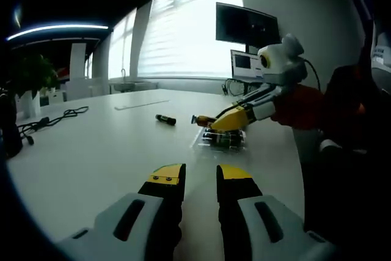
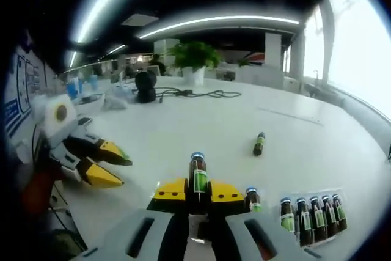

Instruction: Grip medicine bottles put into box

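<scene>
Bottles stood in a neat row inside the clear box (image 2: pixel 311 215), and the right gripper (image 2: pixel 197 197) had its jaws closed on another medicine bottle (image 2: pixel 197 175) — upright, blue cap up, green label facing out — just beside that row. A further bottle (image 2: pixel 251 198) stood near the jaws, between the held one and the row. From the left gripper view the right gripper (image 1: pixel 227 120) hovered directly over the box (image 1: pixel 221 139) with its load. The step in hand looked like the lowering: it would go best if the bottle stayed vertical and came down into a free slot, clear of its neighbours' caps, with the release saved until the base was seated. The left gripper (image 1: pixel 200 178) waited low over the white table (image 1: pixel 91 151), jaws narrowly parted and holding nothing. One loose bottle (image 2: pixel 259 143) lay on its side farther out on the table, well apart from the box. Open tabletop stretched beyond it — cables (image 2: pixel 189 94) and a potted plant (image 2: pixel 194 59) sat far back — though the table's edge ran near the box on the right gripper's side.
</scene>
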Tool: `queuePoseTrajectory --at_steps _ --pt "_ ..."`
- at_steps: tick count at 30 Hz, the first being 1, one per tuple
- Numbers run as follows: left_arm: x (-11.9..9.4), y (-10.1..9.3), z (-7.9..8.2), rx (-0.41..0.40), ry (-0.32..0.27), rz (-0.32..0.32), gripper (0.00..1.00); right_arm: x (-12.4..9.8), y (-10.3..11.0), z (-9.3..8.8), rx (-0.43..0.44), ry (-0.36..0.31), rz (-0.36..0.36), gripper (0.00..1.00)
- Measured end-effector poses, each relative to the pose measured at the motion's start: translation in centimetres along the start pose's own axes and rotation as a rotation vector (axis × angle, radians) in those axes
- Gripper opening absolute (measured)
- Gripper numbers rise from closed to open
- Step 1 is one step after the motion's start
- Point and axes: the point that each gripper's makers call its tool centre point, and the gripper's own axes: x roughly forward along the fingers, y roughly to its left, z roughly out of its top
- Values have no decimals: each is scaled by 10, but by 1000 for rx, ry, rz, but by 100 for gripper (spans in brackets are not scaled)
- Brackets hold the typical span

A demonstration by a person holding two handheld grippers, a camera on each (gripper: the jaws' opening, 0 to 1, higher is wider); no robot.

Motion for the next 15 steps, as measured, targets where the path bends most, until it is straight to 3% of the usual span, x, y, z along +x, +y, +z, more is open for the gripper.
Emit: queuePoseTrajectory --at_steps 15 --pt "0 0 0 2 0 -1 14 -4 7 -12 5 30 -36 7"
